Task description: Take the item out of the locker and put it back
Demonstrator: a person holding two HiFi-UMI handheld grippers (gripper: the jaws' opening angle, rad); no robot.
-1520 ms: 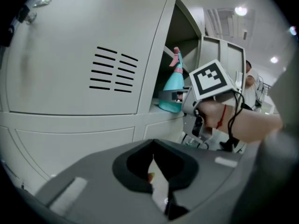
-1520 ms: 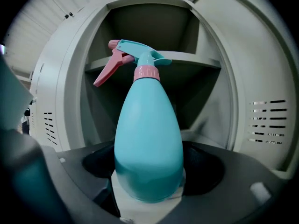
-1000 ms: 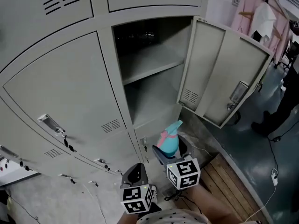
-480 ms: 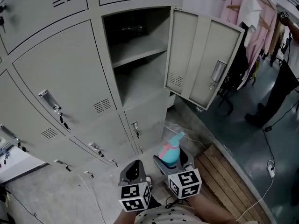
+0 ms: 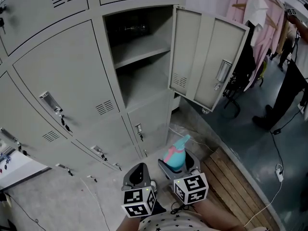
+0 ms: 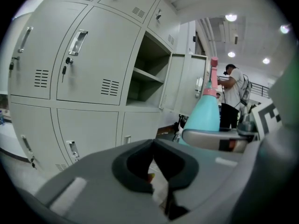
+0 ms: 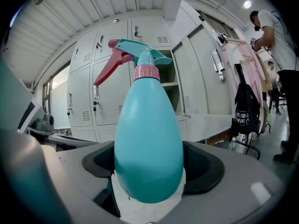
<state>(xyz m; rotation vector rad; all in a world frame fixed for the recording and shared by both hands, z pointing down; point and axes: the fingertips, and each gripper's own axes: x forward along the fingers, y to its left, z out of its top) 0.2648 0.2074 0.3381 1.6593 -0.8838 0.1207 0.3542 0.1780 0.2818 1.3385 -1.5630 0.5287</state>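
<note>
- Right gripper (image 5: 176, 166) is clamped on a spray bottle (image 5: 174, 152): teal body, pink collar, pink trigger. In the right gripper view the jaws squeeze the fat lower part of the body from both sides, with the bottle upright and the nozzle end on top.
- Left gripper (image 5: 139, 175) is clenched with nothing in it. In its own view the two dark pads meet in a V, and the bottle is just off to its right.
- The two grippers are side by side, close to the person and low in the head view. They're near each other, but I can't tell if they touch.
- So the bottle is out of the locker (image 5: 144, 81), held in the air in front of it, lower than the open compartment.
- The locker door (image 5: 207, 61) is swung wide open to the right. Inside there's a shelf (image 5: 142, 56) about a third of the way down; the space under it looks bare and the top part is too dark to read.
- The neighbouring doors are all closed.
- Off to the right there are clothes (image 5: 257, 18) on hangers and someone (image 5: 284, 95) in dark trousers standing well away.
- Wooden boards (image 5: 236, 186) sit on the floor to the right of the grippers.
</note>
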